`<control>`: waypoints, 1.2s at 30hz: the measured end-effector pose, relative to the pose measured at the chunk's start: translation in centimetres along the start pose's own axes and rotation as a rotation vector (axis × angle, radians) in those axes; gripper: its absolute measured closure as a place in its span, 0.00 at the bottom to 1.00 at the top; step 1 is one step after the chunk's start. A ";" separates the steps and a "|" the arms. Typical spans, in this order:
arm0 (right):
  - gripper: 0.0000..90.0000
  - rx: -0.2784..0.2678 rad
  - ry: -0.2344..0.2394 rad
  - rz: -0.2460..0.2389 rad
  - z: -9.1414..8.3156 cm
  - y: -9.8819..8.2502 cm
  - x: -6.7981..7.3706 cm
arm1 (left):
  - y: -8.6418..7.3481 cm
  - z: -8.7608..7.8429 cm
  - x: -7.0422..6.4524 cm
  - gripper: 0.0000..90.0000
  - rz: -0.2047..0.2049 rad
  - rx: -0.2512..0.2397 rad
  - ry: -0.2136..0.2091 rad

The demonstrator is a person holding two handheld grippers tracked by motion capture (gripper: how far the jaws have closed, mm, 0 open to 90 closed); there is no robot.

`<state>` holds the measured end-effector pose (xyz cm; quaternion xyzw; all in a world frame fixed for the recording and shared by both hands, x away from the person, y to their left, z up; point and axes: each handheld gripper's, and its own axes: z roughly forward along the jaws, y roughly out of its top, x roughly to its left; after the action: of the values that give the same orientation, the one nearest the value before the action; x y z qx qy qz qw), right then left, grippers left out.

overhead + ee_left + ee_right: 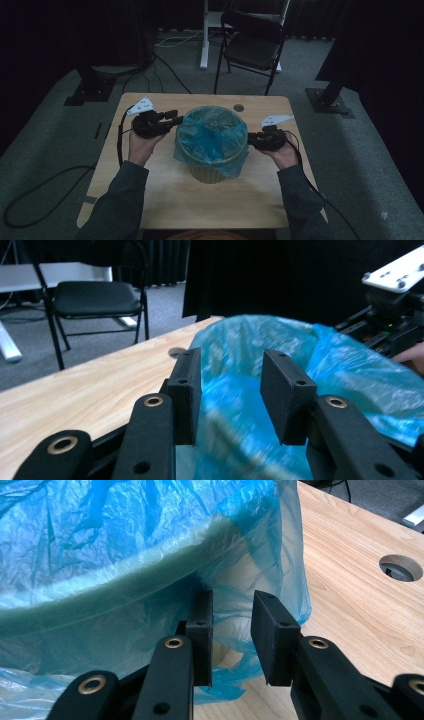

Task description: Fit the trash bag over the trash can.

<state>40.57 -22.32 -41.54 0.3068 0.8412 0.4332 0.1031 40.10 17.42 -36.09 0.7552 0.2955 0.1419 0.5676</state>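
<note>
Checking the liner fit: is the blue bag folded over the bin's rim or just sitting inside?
Folded over: the blue bag drapes outside the bin, covering its rim.

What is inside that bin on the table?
A blue plastic bag lines the bin, its edge folded over the rim. The crumpled plastic hides the bottom, so whether anything lies under it cannot be told.

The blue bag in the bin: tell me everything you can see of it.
The blue bag is thin, crinkled, see-through plastic lining a pale round bin at the table's middle. Its mouth is folded out over the rim, the loose skirt hanging down the bin's outside wall. Both grippers sit beside it, jaws apart, neither visibly pinching the film.
</note>
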 end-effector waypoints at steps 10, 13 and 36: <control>0.78 -0.001 0.007 -0.003 0.0 0.0 0.0 | 2.9 3.0 -2.3 0.67 0.104 0.051 -0.066; 0.78 -0.003 0.006 -0.007 0.0 0.0 -0.1 | 3.6 4.2 -2.9 0.67 0.132 0.069 -0.083; 0.78 -0.006 0.018 -0.007 -0.1 -0.1 -0.2 | 4.3 9.9 -5.4 0.71 0.264 0.237 -0.162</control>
<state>40.63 -22.51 -41.59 0.2995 0.8418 0.4382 0.0981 42.57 5.71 -34.53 0.8579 0.1618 0.1179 0.4731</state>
